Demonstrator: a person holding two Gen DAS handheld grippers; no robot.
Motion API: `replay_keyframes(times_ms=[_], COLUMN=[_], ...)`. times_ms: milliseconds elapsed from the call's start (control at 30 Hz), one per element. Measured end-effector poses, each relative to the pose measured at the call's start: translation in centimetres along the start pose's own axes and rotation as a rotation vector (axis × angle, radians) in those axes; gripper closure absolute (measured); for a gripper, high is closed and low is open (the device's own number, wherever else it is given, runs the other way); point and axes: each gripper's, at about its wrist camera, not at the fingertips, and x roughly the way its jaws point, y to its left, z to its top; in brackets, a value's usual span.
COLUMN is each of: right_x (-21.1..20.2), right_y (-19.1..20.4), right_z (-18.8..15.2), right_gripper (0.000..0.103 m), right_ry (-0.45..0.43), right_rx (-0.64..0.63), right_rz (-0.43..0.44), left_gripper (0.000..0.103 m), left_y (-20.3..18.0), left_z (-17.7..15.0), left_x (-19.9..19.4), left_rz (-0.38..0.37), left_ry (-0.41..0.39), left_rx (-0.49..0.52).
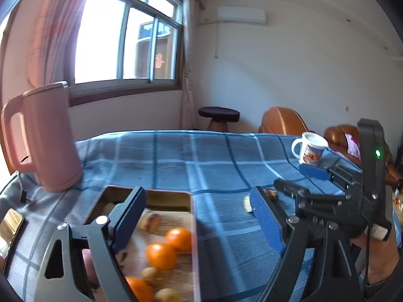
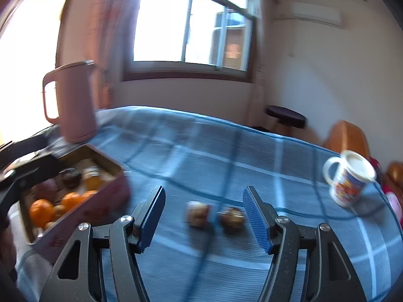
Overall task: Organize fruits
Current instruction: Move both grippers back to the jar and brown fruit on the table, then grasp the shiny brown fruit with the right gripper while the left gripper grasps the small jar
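Blue checked cloth (image 1: 201,161) covers the table; window (image 1: 126,37) behind, pink kettle (image 1: 45,138) far left, mug (image 2: 350,181) right. Tin (image 1: 176,198) holds oranges (image 1: 161,255). My left tongs (image 1: 199,221) spread wide over the tin's edge, holding nothing. My right tongs (image 2: 204,216) spread, angled down; two brownish fruits (image 2: 214,215) lie on the cloth beyond them, untouched.

Pink lidded jug (image 1: 45,138) standing upright at ten o'clock on the blue checked tablecloth (image 1: 191,161). White printed mug (image 1: 311,151) at two o'clock, near the table edge. Beyond, a window (image 1: 126,40) with pink curtain (image 1: 58,25), dark round stool (image 1: 218,115), brown leather seat (image 1: 282,120), wall air conditioner (image 1: 241,15).
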Motion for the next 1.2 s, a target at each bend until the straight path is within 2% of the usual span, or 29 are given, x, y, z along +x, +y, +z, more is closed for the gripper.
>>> replay_keyframes(times_ms=[100, 200, 333, 433, 633, 700, 833, 1200], right_x=[0.4, 0.7, 0.4, 0.3, 0.6, 0.9, 1.9, 6.2], right_y=[-3.2, -5.2, -7.3, -8.2, -8.8, -8.8, -8.4, -4.9], right_z=[-0.7, -1.2, -2.0, -2.4, -2.7, -2.6, -2.2, -1.2], right_gripper=[0.038, 0.038, 0.037, 0.037, 0.037, 0.037, 0.037, 0.037], right_ry=[0.012, 0.021, 0.017, 0.017, 0.023, 0.037, 0.071, 0.199], right_rx=[0.085, 0.147, 0.210, 0.233, 0.241, 0.243, 0.247, 0.215], right_rz=[-0.086, -0.136, -0.167, -0.164, -0.137, -0.129, -0.107, -0.084], left_gripper=[0.016, 0.016, 0.023, 0.029, 0.060, 0.064, 0.065, 0.065], left_y=[-3.0, -5.4, -7.1, -8.4, -9.2, -8.7, -7.7, -4.5], left_z=[0.4, 0.5, 0.1, -0.2, -1.4, -1.6, -1.4, -0.8], left_x=[1.4, 4.4, 9.0, 11.2, 14.9, 15.6, 15.9, 16.0], left_rz=[-0.022, -0.024, -0.051, -0.054, -0.077, -0.113, -0.156, -0.163], left_ry=[0.021, 0.083, 0.212, 0.271, 0.382, 0.417, 0.421, 0.404], left_rx=[0.057, 0.090, 0.064, 0.074, 0.096, 0.063, 0.052, 0.028])
